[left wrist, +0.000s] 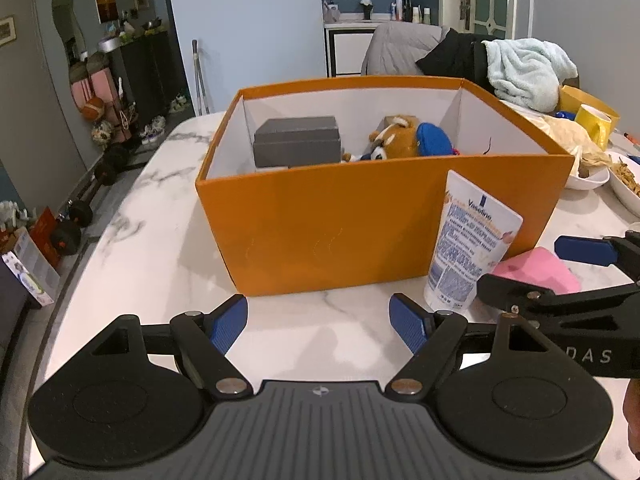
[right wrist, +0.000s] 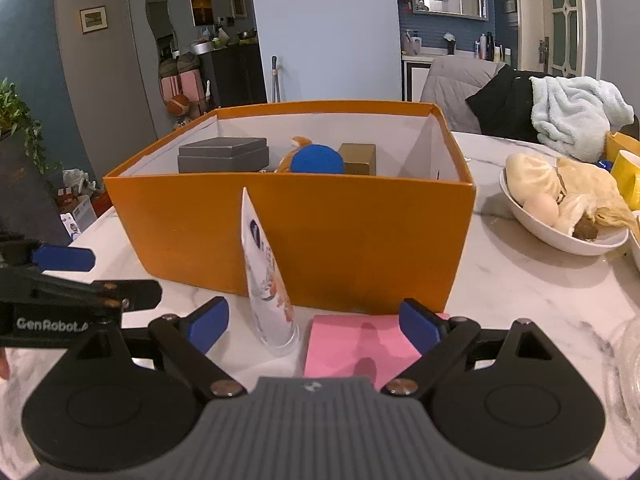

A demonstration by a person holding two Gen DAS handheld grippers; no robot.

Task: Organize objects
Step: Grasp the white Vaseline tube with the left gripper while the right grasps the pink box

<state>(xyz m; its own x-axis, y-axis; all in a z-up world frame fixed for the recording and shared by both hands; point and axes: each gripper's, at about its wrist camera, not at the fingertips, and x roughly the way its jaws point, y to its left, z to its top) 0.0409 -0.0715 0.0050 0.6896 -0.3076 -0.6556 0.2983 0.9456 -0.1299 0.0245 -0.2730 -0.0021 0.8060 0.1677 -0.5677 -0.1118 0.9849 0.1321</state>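
Mostly hidden plush toy (left wrist: 404,140) behind orange box (left wrist: 360,220) wall, both grippers' fingers spread, empty

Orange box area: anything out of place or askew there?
Two things sit outside the orange box: a lotion tube standing cap-down, tilted against the box's front wall, and a pink pad flat on the table beside it. No spills or damage visible.

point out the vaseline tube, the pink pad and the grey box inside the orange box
vaseline tube (left wrist: 468,240), left wrist view, printed front face
pink pad (right wrist: 352,340), right wrist view, flat top
grey box (left wrist: 298,130), left wrist view, lid top
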